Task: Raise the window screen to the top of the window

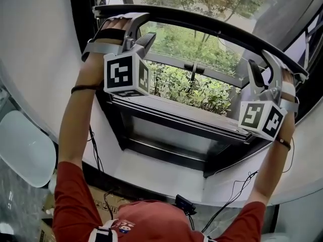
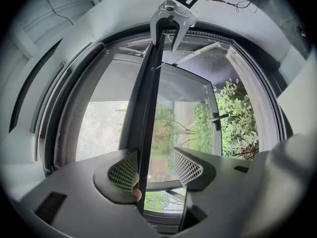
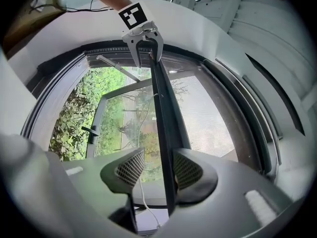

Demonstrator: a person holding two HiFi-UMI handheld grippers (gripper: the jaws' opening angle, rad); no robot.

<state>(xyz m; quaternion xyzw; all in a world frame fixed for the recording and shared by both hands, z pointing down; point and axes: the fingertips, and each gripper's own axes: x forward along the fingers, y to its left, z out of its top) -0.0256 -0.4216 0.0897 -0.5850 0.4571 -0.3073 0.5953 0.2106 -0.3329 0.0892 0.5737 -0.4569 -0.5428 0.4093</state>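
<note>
Up near the top of the window (image 1: 197,89), we straddle the window screen's dark rail (image 1: 202,23) with both tongs parted: the left tongs (image 2: 156,165) touch it with one pad only, the right tongs (image 3: 153,170) likewise. We judge the rail light and stiff yet slender, apt to jam if tilted; hold it towards both ends, never by the soft mesh (image 2: 101,128)

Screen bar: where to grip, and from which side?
Grip the screen bar near both ends, from the room side, fingers straddling its thin edge. It is long and slender, so a hold at one end would likely tilt it.
</note>
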